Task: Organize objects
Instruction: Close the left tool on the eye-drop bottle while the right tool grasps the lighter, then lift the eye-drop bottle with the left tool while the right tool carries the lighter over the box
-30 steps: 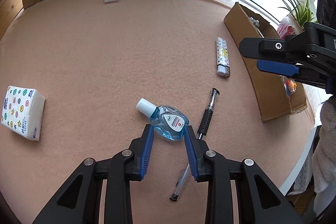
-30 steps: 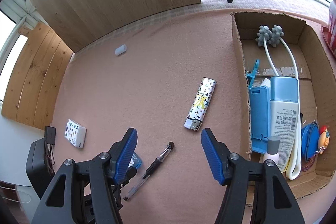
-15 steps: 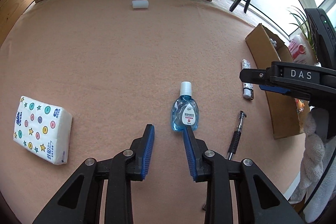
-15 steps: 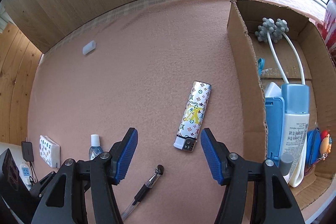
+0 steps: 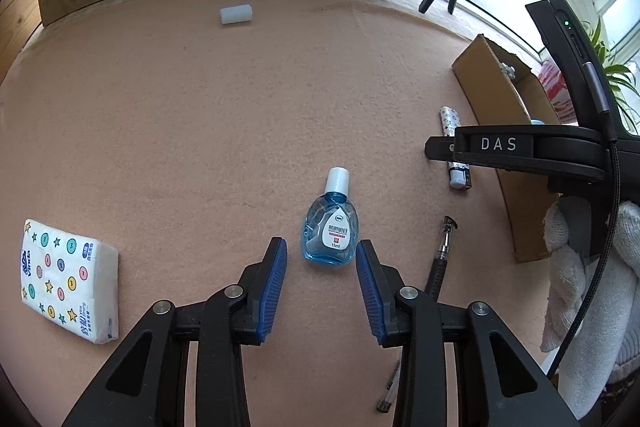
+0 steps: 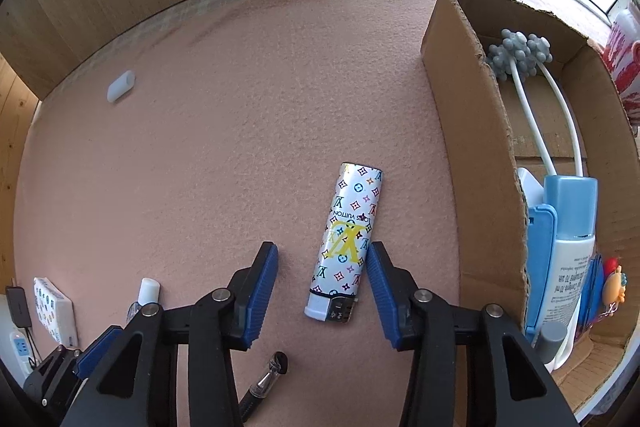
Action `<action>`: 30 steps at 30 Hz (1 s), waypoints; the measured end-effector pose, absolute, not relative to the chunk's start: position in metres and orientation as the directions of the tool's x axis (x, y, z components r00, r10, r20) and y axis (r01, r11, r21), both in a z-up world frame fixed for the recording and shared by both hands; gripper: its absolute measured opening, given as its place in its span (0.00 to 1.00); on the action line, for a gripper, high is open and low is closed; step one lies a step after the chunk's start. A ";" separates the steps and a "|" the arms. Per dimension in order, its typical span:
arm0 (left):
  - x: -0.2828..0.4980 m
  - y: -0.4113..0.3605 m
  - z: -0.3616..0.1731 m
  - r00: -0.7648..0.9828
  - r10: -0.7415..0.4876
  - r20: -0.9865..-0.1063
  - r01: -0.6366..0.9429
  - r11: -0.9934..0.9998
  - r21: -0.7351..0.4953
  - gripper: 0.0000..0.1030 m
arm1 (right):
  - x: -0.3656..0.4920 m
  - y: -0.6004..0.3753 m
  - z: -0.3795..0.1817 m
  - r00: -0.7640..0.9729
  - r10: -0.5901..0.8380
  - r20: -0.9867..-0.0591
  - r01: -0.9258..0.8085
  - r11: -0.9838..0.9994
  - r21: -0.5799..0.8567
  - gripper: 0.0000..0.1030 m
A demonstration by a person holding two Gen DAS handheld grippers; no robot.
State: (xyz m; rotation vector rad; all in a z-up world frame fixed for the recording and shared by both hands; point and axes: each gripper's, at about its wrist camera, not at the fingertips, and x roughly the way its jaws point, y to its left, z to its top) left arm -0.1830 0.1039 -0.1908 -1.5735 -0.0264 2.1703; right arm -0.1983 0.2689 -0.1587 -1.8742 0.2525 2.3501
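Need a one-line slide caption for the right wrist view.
Right gripper, jaws closing around the patterned lighter lying on pink felt beside the cardboard box.

2 wrist fisheyes, both steeply downward, close above pink mat (image 5: pixel 200 147); shared: lighter (image 6: pixel 350 243), eye-drop bottle (image 5: pixel 332 231).

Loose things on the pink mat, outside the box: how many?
5: tissue pack far left, white cap at the back, eye-drop bottle centre, pen beside it, lighter nearest the cardboard box.
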 end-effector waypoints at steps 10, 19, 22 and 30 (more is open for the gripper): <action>-0.180 0.115 -0.196 -0.234 0.365 -0.901 -0.377 -0.889 -0.262 0.37 | -0.192 0.273 -0.159 -0.231 -0.079 -0.970 -0.175 -0.977 0.121 0.22; -0.180 0.114 -0.197 -0.245 0.379 -0.892 -0.359 -0.891 -0.279 0.32 | -0.174 0.269 -0.160 -0.233 -0.123 -0.965 -0.105 -0.983 0.151 0.20; -0.178 0.111 -0.196 -0.246 0.386 -0.889 -0.346 -0.892 -0.292 0.32 | -0.167 0.275 -0.159 -0.233 -0.160 -0.959 -0.107 -0.976 0.188 0.20; -0.175 0.112 -0.187 -0.259 0.409 -0.875 -0.325 -0.890 -0.320 0.31 | -0.153 0.295 -0.139 -0.277 -0.209 -0.938 -0.110 -0.963 0.247 0.20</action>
